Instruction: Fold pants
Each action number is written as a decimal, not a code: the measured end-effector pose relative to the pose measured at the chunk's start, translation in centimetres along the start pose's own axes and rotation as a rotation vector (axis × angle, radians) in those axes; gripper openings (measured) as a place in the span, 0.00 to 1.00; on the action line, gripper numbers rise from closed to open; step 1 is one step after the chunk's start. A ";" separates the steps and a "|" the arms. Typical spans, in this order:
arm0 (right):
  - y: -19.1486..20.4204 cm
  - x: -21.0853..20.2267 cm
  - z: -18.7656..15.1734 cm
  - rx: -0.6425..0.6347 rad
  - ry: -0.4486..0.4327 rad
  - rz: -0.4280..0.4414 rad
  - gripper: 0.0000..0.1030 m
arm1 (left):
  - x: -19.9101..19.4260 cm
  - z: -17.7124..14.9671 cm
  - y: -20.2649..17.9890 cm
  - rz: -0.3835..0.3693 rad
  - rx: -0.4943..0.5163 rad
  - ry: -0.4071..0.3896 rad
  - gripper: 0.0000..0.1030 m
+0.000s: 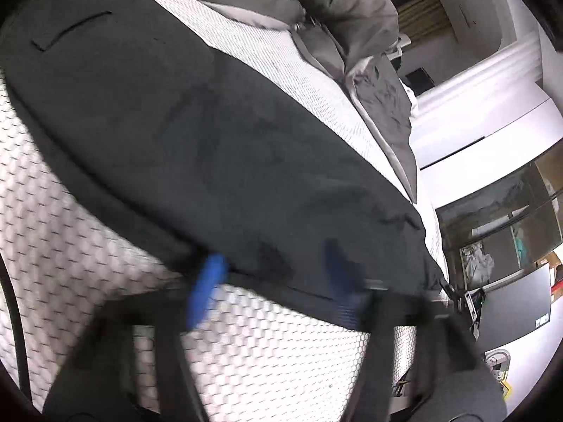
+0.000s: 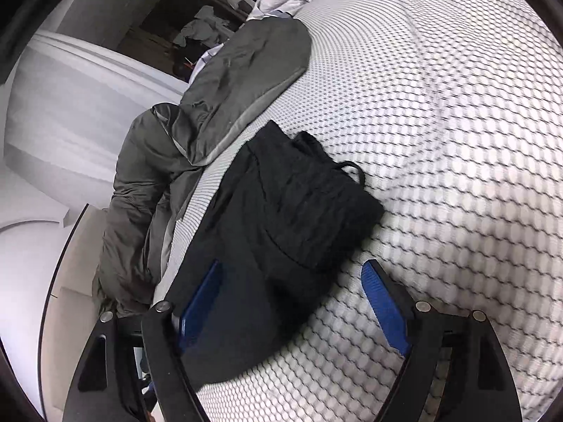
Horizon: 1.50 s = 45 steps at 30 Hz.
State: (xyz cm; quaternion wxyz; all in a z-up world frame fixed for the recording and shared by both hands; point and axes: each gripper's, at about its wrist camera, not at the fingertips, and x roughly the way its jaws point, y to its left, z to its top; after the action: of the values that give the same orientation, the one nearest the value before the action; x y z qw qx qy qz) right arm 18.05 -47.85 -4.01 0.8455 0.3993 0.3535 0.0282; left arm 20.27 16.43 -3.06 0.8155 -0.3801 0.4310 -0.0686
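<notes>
Pants long axis lies crosswise ahead of left gripper, hem end nearest; right gripper straddles waist end; both spread wide, holding nothing.

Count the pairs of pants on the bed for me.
1. The dark pants lie stretched along the mattress edge, beside the gray blanket. More could be hidden under that blanket.

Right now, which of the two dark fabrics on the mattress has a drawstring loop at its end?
The black pants, not the grey duvet; their gathered waistband shows a cord loop.
</notes>
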 end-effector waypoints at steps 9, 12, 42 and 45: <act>2.4 -3.2 -0.8 -0.130 -0.070 0.000 0.04 | 3.3 -0.8 -1.7 0.090 0.025 -0.019 0.08; 0.6 -2.4 -0.7 -0.115 -0.011 -0.065 0.05 | 3.3 -1.2 -1.3 0.110 0.046 -0.024 0.08; -0.5 -8.7 0.8 -0.219 -0.127 -0.256 0.58 | 1.2 -5.5 -8.9 0.154 0.318 0.049 0.59; 1.7 -10.7 0.4 -0.261 -0.242 -0.226 0.64 | -1.0 -5.5 -9.3 0.116 0.331 0.003 0.59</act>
State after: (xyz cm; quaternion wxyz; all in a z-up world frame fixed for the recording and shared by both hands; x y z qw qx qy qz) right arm 10.70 -50.53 3.52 0.9241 0.2446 0.2855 -0.0693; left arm 17.55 7.25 2.07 0.8689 -0.2151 0.4362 -0.0917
